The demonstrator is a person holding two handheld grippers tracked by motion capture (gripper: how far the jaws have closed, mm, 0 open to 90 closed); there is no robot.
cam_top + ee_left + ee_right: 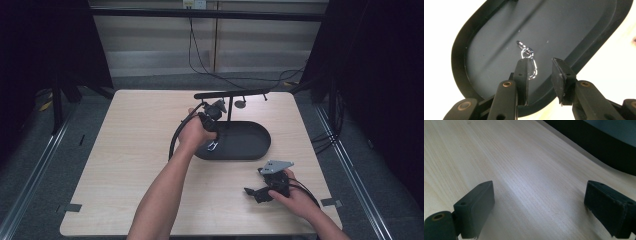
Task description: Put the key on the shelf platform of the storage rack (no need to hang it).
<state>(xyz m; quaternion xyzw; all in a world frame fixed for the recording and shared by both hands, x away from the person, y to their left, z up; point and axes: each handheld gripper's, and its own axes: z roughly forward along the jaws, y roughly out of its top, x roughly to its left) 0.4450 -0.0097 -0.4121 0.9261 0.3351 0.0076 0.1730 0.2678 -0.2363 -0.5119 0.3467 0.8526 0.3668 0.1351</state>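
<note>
A small silver carabiner [533, 68] with a chain of rings [524, 46] sits over the floor of a black oval tray [574, 25]. Its lower part runs beside the inner face of one finger [522, 72] of my left gripper [540, 62]. The jaws stand a little apart, and the other pad does not touch the clip. In the high view the left gripper [214, 136] points down at the tray's [260, 147] left end, with the carabiner [213, 145] just below it. I cannot tell whether the clip rests on the tray floor. My right gripper [253, 193] lies low on the table, open and empty.
A black stand with a horizontal bar [232, 93] and small hooks rises from the far side of the tray. In the right gripper view the open jaws [539, 186] frame bare wood, with the tray's rim [599, 145] beyond. Dark curtains flank the table.
</note>
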